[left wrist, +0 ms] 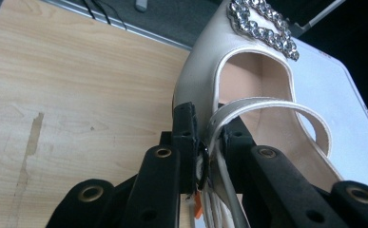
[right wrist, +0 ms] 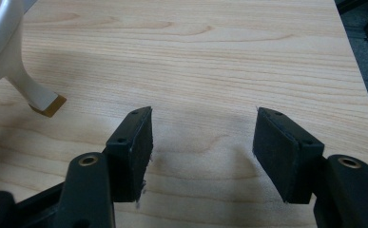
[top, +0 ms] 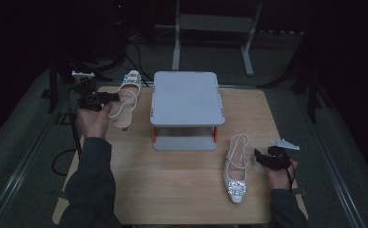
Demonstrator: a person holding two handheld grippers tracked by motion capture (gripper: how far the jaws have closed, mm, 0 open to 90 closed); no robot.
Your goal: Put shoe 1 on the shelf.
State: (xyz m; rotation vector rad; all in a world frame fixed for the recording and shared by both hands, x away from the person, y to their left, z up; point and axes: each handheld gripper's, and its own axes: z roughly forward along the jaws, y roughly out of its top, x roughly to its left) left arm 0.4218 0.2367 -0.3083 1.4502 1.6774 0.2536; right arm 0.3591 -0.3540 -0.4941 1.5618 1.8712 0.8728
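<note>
Two white slingback shoes with jewelled buckles are on the wooden table. One shoe [top: 127,97] is at the far left, and my left gripper [top: 110,98] is shut on its heel strap [left wrist: 248,111]; in the left gripper view the jaws pinch the strap beside the shoe's side wall [left wrist: 198,76]. The other shoe [top: 236,168] lies flat at the near right, toe toward me. My right gripper [top: 262,159] rests just right of it, open with bare table between its jaws [right wrist: 203,137]. That shoe's heel [right wrist: 27,90] shows at the upper left of the right gripper view.
A grey two-tier shelf [top: 186,97] with orange posts stands at the table's centre back, between the two shoes. The table's right edge [right wrist: 350,42] runs close to my right gripper. Cables and metal stand legs lie on the dark floor beyond.
</note>
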